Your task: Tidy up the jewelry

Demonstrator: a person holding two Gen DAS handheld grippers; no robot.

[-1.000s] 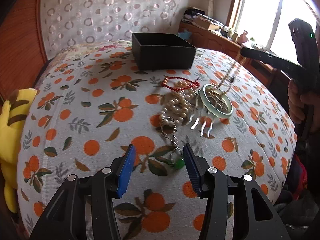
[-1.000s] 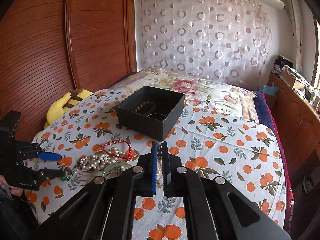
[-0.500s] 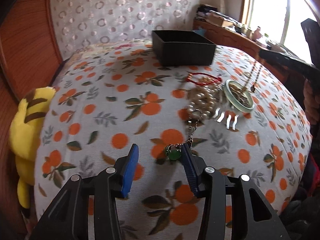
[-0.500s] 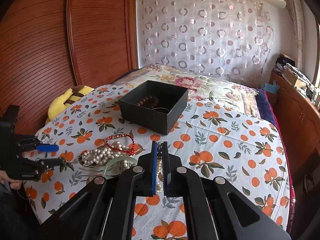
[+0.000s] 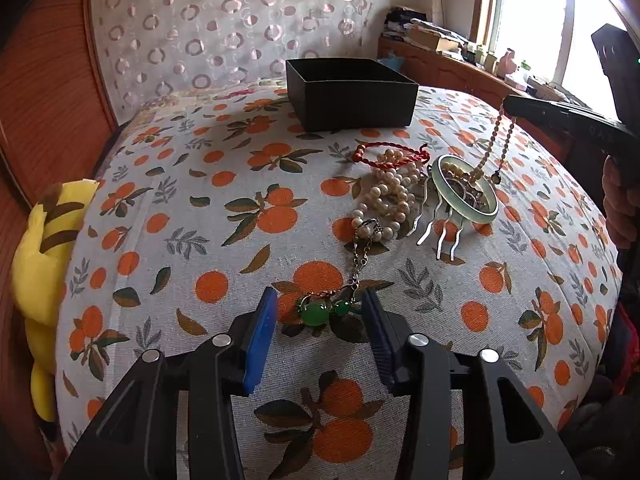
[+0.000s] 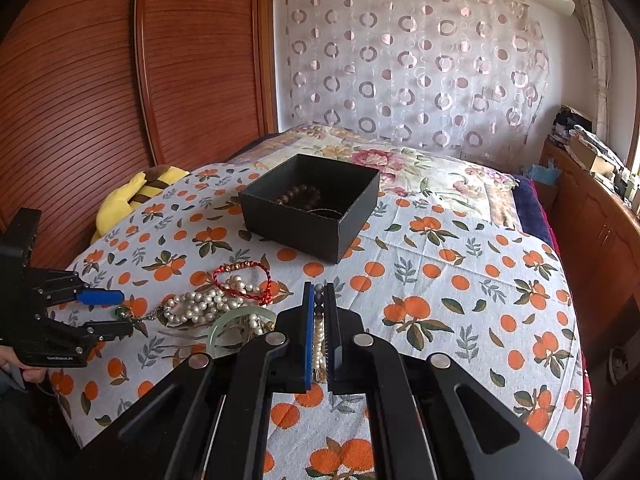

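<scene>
A black open box (image 5: 352, 96) stands on the orange-print bedspread; it also shows in the right wrist view (image 6: 310, 210), with a brown bead bracelet (image 6: 298, 196) inside. My left gripper (image 5: 320, 312) is open, its jaws either side of a green-stone chain pendant (image 5: 314, 314) lying on the cloth. My right gripper (image 6: 319, 300) is shut on a bead necklace (image 5: 490, 152), which hangs down over a jade bangle (image 5: 466, 188). A pearl strand (image 5: 384, 200), a red cord bracelet (image 5: 390, 156) and a silver hair comb (image 5: 436, 224) lie in a pile beside the bangle.
A yellow plush toy (image 5: 44, 240) lies at the bed's left edge against a wooden wardrobe (image 6: 120, 80). A wooden cabinet (image 6: 592, 216) with clutter runs along the right side. A floral quilt (image 6: 400, 168) lies behind the box.
My left gripper has pulled back toward the bed's near edge, and the green pendant on its chain now lies stretched out between its jaws. My right gripper has lifted the bead necklace a little.
</scene>
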